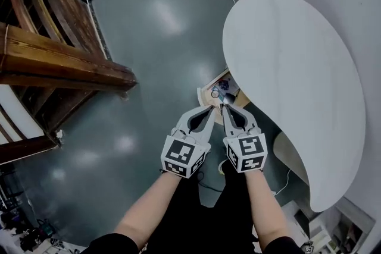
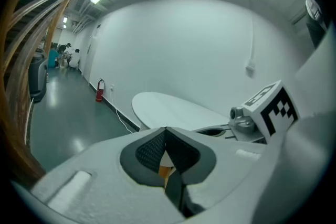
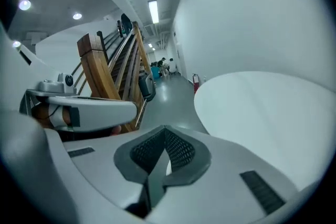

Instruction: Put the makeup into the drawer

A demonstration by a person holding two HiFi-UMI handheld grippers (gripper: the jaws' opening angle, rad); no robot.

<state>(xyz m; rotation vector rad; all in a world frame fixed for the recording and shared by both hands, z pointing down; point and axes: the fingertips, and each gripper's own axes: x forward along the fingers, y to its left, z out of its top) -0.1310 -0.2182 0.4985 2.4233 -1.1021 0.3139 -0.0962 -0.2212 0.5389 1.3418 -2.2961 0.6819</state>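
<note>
Head view, hand-held grippers: the left hand-held gripper (image 1: 210, 110) and the right hand-held gripper (image 1: 225, 109) are hovering side by side. Their tips are almost meeting, and both are pointing away from the person, above the drawer.
Head view, drawer: the drawer (image 1: 205, 94) is standing open just under the edge of the bench (image 1: 292, 68), below the gripper tips.
Head view, makeup: the makeup (image 1: 224, 87) is lying inside the open drawer; the pieces are too small to tell apart.
Head view, surroundings: a wooden staircase (image 1: 53, 62) is rising on the left over a glossy grey floor (image 1: 149, 21).
Left gripper view, jaws: the left hand-held gripper (image 2: 166, 131) is closing tip to tip and gripping nothing. A sliver of orange and white is showing through the gap behind the tips; I cannot tell what it is.
Left gripper view, surroundings: the other gripper's marker cube (image 2: 273, 107) is sitting just to the right. A fire extinguisher (image 2: 98, 90) is standing against the white wall (image 2: 184, 50).
Right gripper view, jaws: the right hand-held gripper (image 3: 165, 129) is pinching fully together, empty.
Right gripper view, surroundings: the left hand-held gripper is riding alongside on the left. The staircase is climbing behind it and the bench is spreading out on the right.
</note>
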